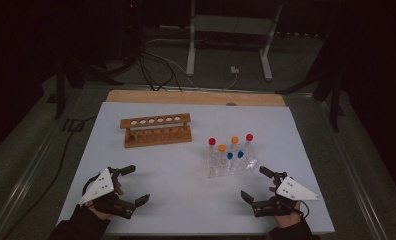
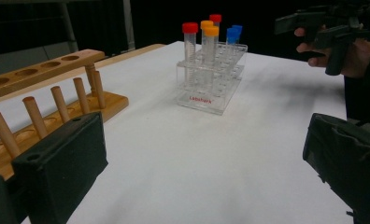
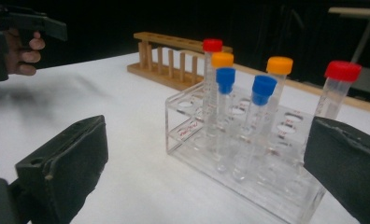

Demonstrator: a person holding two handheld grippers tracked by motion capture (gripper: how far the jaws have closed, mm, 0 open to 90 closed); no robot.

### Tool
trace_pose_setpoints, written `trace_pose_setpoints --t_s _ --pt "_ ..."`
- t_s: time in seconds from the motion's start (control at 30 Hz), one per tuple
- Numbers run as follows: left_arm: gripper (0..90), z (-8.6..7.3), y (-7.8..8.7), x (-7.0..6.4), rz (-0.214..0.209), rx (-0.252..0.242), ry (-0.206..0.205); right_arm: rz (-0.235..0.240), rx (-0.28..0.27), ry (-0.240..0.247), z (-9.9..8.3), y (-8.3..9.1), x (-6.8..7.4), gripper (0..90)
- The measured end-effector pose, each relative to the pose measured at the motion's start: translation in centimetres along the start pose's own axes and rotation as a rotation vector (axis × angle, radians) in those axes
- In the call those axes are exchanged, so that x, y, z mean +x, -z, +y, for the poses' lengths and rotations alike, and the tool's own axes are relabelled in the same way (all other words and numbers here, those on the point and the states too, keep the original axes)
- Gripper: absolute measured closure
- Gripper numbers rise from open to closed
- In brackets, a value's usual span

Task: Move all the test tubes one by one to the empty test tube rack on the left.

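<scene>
Currently idle: left gripper (image 1: 135, 185) and right gripper (image 1: 254, 184) — jaws spread wide, holding nothing. Clear rack (image 1: 230, 167) of capped tubes (image 1: 229, 156) just beyond right gripper; wooden rack (image 1: 156, 129) farther left.

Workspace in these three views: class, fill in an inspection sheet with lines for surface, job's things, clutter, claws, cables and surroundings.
Surface: white sheet over a wooden table; the wood shows along the far edge.
Job's things: clear tube rack holding six capped tubes, two red, two orange, two blue; wooden rack to its left, its holes vacant.
Clutter: nothing seen.
Claws: left claw and right claw both open, near the front edge, holding nothing.
Cables: dark cables on the floor beyond the table; one cable runs along the left side.
Surroundings: dark room; white metal stand behind the table.
</scene>
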State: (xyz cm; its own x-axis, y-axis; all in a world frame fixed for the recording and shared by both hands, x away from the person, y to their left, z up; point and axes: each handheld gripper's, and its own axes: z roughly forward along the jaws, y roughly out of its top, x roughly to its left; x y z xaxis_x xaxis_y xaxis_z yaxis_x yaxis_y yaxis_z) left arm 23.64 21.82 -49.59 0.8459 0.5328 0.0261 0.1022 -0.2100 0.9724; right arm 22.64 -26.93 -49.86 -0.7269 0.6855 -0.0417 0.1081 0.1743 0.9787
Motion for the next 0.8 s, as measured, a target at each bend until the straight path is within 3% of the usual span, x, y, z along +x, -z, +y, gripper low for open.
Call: trace_pose_setpoints --t_s 0.1,0.43,0.57,0.7,0.8 --pt "0.5 0.01 0.04 0.01 0.002 0.003 -0.004 -0.02 0.006 0.016 -0.07 -0.04 -0.03 0.0" --pt "0.5 0.09 0.15 -0.06 0.0 0.003 -0.006 -0.014 0.038 0.002 0.18 0.16 -0.02 0.0" --pt "0.5 0.09 0.13 0.0 -0.002 0.002 -0.001 -0.01 0.056 -0.036 0.24 0.25 -0.24 0.0" --pt "0.5 0.12 0.19 -0.05 0.0 -0.001 -0.003 -0.046 0.144 -0.077 0.45 0.19 -0.1 0.0" --pt "0.5 0.12 0.15 -0.04 -0.002 0.001 -0.003 -0.046 0.14 -0.091 0.78 0.32 -0.03 0.0"
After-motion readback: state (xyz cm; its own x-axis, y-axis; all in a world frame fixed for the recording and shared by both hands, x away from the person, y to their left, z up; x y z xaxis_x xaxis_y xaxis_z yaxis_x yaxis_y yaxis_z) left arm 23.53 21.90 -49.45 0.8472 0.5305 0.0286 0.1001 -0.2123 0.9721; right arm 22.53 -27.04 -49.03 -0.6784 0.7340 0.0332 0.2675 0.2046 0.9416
